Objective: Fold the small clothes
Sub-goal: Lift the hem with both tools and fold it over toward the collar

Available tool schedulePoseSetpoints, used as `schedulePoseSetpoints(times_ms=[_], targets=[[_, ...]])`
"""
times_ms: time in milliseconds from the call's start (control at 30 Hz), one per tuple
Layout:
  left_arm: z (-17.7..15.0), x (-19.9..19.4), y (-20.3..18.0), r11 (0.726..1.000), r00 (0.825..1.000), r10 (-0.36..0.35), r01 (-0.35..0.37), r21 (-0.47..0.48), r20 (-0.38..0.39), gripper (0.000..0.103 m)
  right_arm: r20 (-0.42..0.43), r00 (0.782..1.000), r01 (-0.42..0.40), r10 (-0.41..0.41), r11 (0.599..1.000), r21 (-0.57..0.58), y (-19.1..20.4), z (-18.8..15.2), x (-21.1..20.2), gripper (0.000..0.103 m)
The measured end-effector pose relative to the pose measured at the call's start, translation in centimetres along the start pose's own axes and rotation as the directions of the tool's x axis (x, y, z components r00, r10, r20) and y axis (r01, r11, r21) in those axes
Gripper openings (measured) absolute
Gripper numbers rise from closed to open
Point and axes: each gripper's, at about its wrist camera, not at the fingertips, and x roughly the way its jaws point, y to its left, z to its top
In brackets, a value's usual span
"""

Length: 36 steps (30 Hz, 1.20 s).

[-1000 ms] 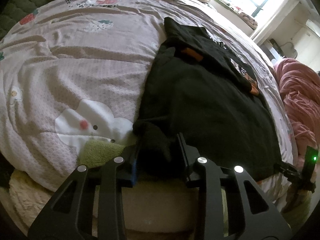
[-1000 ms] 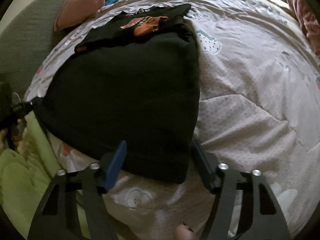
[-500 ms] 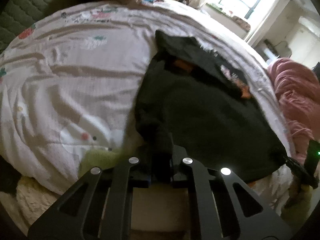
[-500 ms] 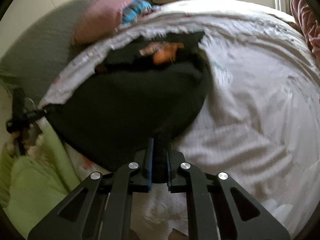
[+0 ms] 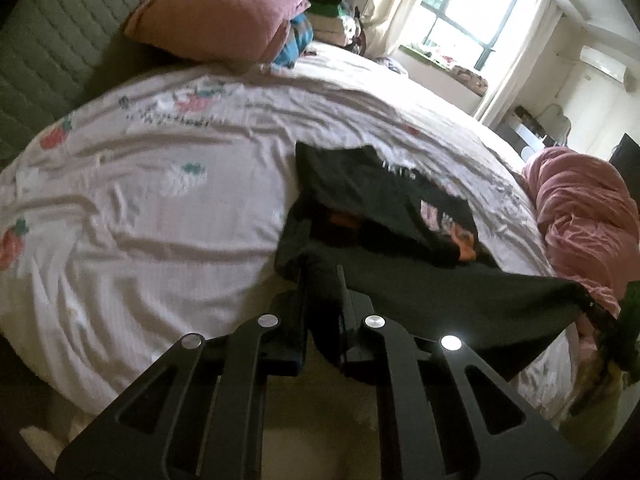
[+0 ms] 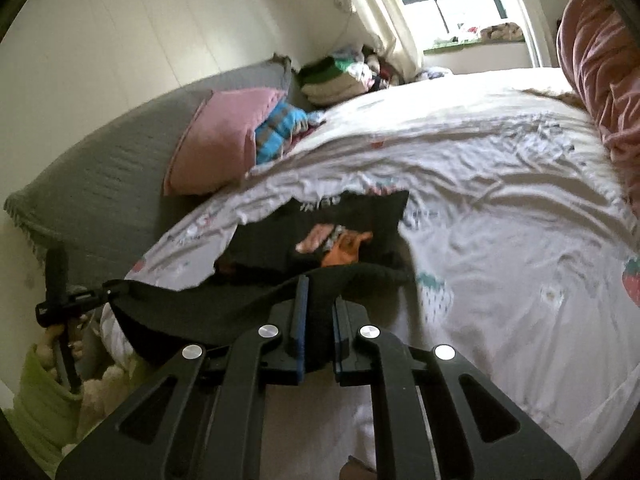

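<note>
Both grippers' fingers (image 5: 322, 280) (image 6: 318, 300) clamped.

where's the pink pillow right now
The pink pillow lies at the head of the bed, top left in the left wrist view, against the grey headboard, beside a blue striped cloth.

A wide bed with a wrinkled pale sheet printed with strawberries (image 5: 160, 216) fills both views. On it, right of centre, lies a black garment with orange print (image 5: 384, 208); a dusty-pink pillow (image 5: 224, 16) sits upper left, a crumpled pink quilt (image 5: 584, 216) at right.
</note>
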Motion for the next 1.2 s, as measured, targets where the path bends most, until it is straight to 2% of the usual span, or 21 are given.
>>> schedulePoseSetpoints(times_ms=[500,800,1200], targets=[[5.1,1.3,-0.8,1.000,0.997,-0.020,0.021,-0.008,0.075,0.004,0.081,0.994,0.070,-0.072,0.997,0.032,-0.1,4.7,2.1,0.008],[8.0,3.7,-0.5,0.999,0.995,-0.016,0.019,-0.029,0.102,0.005,0.117,0.984,0.132,-0.136,0.990,0.046,-0.4,7.7,4.8,0.008],[11.1,7.7,-0.9,0.999,0.991,0.017,-0.013,-0.032,0.135,0.004,0.107,0.972,0.199,-0.208,0.976,0.090,-1.9,9.3,9.1,0.008]])
